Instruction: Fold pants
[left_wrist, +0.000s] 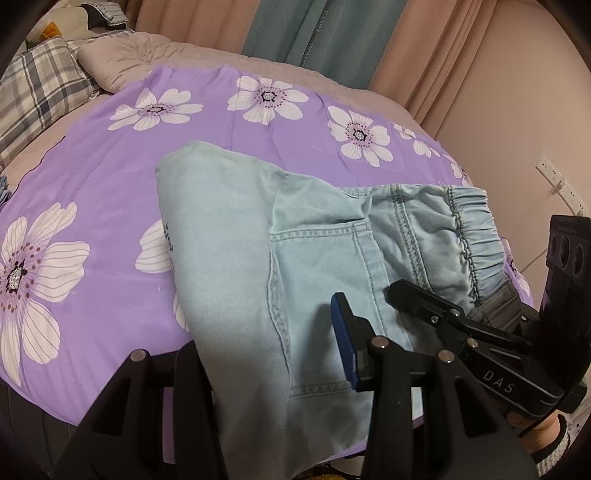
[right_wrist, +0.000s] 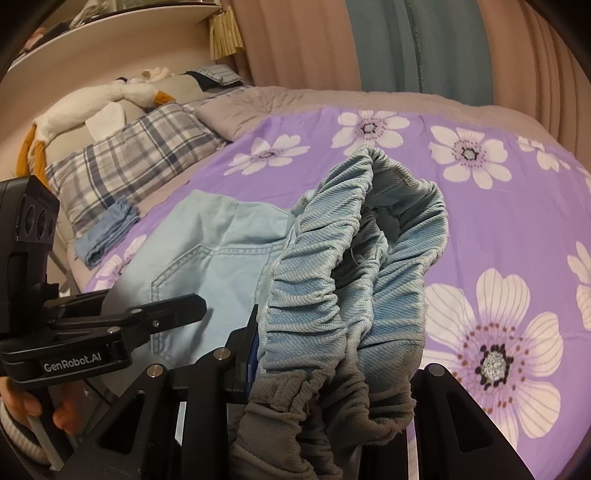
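Right gripper (right_wrist: 332, 373) clamps bunched waistband (right_wrist: 354, 266); left gripper (left_wrist: 258, 354) apparently pinches pants (left_wrist: 229, 236) edge; mid-fold, next carry waistband across

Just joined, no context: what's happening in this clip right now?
A person with two handheld grippers is folding light-blue pants on a purple floral sheet spread over a bed. The right gripper has the elastic waistband bunched between its fingers. The left gripper straddles the near edge of the pants by the back pocket; whether it is clamped is unclear.
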